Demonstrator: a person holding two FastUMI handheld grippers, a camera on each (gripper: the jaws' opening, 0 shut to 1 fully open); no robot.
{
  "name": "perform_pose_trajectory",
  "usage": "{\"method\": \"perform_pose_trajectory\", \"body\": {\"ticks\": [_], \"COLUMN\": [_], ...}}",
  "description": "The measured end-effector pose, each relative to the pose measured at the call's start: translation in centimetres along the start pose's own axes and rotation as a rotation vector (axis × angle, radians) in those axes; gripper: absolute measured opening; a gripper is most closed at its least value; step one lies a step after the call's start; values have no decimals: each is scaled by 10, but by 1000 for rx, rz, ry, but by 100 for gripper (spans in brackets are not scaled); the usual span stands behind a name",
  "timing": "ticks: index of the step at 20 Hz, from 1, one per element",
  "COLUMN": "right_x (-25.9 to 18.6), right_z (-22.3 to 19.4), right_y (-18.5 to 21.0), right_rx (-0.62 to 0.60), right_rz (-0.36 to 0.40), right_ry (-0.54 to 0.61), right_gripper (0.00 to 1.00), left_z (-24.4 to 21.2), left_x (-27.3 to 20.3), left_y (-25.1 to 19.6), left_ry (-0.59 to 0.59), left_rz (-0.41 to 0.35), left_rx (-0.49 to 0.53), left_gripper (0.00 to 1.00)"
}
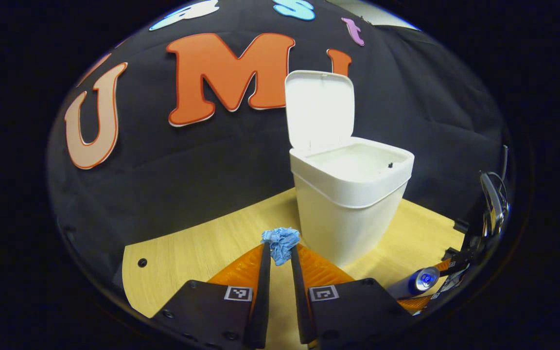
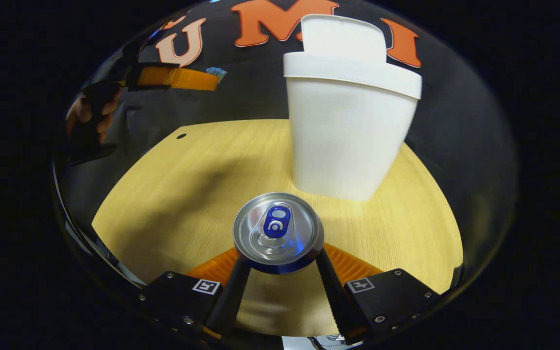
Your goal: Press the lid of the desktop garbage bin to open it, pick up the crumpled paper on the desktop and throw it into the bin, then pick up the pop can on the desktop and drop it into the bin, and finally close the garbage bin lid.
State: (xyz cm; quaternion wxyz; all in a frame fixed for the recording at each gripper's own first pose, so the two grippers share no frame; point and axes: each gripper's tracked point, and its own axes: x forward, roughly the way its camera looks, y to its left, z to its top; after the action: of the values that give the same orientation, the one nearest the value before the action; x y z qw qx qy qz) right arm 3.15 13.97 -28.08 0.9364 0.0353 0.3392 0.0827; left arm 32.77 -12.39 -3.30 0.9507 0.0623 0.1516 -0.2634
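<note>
Left tongs [image 1: 280,255]: closed on the blue crumpled paper [image 1: 280,243], which is pinched between both tips and held above the wooden surface [image 1: 202,243], just short of the white garbage bin [image 1: 348,209]. Right tongs [image 2: 280,260]: both fingers are pressed against the sides of the pop can [image 2: 278,231], held near the surface with its silver top turned to the camera. Beyond both, the bin is seen standing upright on the surface with its lid [image 1: 320,109] raised

Bin [image 1: 350,204] on the desk [image 1: 202,243], lid [image 1: 320,109] upright behind its opening, crumpled paper [image 1: 280,244] between the left claw [image 1: 280,255] fingers before the bin, pop can [image 2: 277,232] between the right claw [image 2: 280,265] fingers, near the bin's base
</note>
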Motion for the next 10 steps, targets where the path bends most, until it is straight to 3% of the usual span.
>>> {"method": "perform_pose_trajectory", "body": {"ticks": [10], "right_x": [-10], "right_z": [-7], "right_y": [-21], "right_rx": [146], "right_rz": [-141], "right_ry": [-11], "right_gripper": [79], "left_z": [98], "left_x": [33], "left_y": [-51], "left_ry": [-203], "left_rz": [-102], "left_rx": [17], "left_gripper": [28]}}
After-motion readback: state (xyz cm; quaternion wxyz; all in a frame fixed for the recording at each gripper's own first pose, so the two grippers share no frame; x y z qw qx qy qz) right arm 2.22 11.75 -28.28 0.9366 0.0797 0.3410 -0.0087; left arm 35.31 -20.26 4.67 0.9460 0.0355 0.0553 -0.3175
